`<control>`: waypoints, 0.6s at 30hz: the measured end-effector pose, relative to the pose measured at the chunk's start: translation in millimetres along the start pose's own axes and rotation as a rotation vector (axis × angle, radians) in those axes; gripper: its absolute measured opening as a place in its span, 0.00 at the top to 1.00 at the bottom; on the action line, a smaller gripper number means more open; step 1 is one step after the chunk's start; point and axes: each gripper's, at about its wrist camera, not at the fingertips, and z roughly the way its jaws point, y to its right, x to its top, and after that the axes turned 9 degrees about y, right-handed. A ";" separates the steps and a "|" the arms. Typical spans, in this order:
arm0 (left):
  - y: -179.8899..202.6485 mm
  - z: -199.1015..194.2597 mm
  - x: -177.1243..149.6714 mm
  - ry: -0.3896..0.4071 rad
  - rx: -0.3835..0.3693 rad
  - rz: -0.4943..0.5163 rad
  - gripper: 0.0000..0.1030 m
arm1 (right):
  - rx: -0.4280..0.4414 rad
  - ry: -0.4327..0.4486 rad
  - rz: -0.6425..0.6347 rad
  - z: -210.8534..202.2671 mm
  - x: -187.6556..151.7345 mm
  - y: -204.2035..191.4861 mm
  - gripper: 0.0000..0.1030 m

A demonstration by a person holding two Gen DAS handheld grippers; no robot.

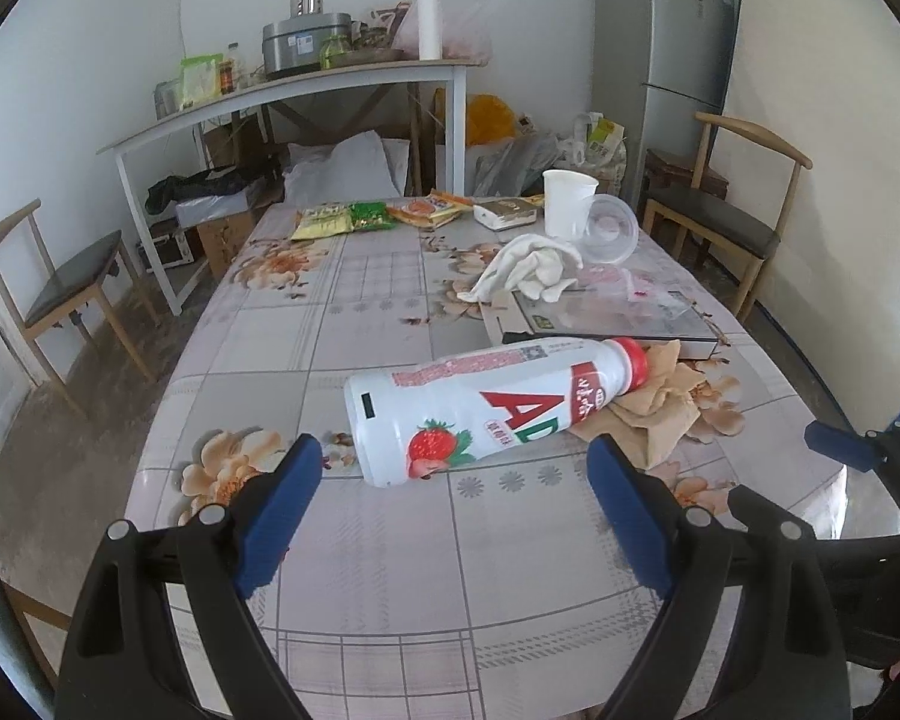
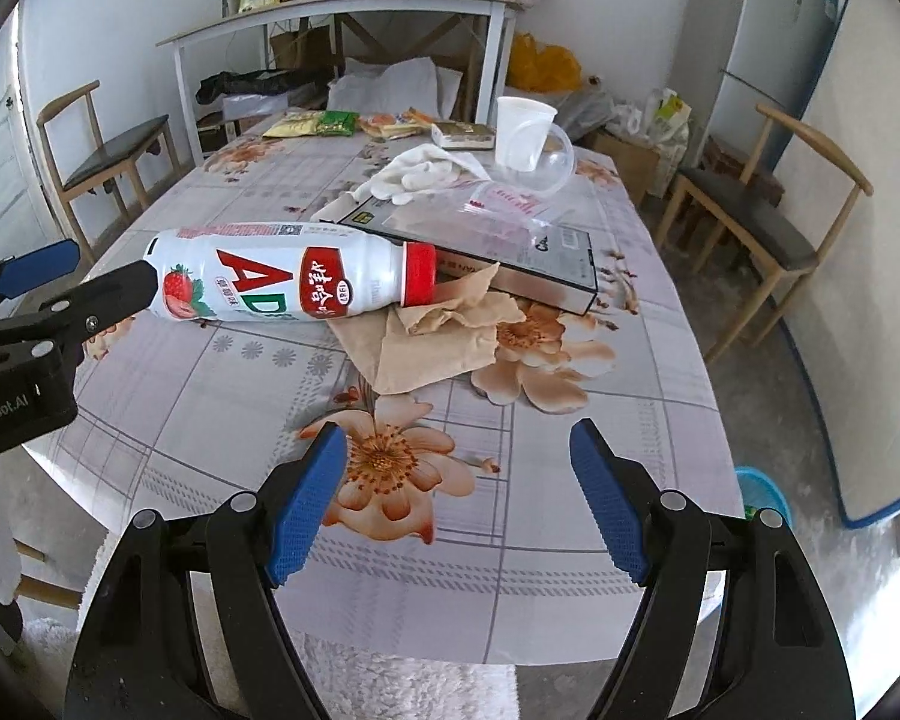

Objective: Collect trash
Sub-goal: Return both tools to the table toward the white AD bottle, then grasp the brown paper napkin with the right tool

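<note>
A white strawberry-drink bottle [image 1: 486, 414] with a red cap lies on its side on the flowered table [image 1: 354, 324]. Its neck rests on a crumpled brown paper [image 1: 648, 414]. My left gripper [image 1: 455, 456] is open, and the bottle's base sits just ahead of its blue pads [image 1: 282, 498], untouched. In the right wrist view the left gripper [image 2: 90, 276] comes in from the left, at the base of the bottle [image 2: 282, 282]. My right gripper [image 2: 457, 438] stands open and empty over the tablecloth, short of the brown paper [image 2: 444, 336].
Behind the bottle lie a flat box [image 2: 510, 258] with a clear plastic bag [image 2: 498, 210] on it, a white cloth [image 2: 420, 174], a paper cup [image 2: 522, 132], a clear plastic bowl [image 2: 555, 165] and snack packets [image 1: 354, 219]. Chairs flank the table. A blue basket [image 2: 762, 492] stands on the floor at right.
</note>
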 end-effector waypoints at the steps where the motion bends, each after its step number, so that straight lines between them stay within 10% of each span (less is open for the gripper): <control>1: 0.1 1.6 -0.4 -0.004 0.000 -0.002 0.15 | -0.001 -0.004 -0.001 0.9 0.3 -0.6 0.29; 18: -6.8 6.8 -6.5 -0.037 0.016 -0.016 0.15 | 0.041 -0.028 0.083 -1.1 -2.4 13.3 0.29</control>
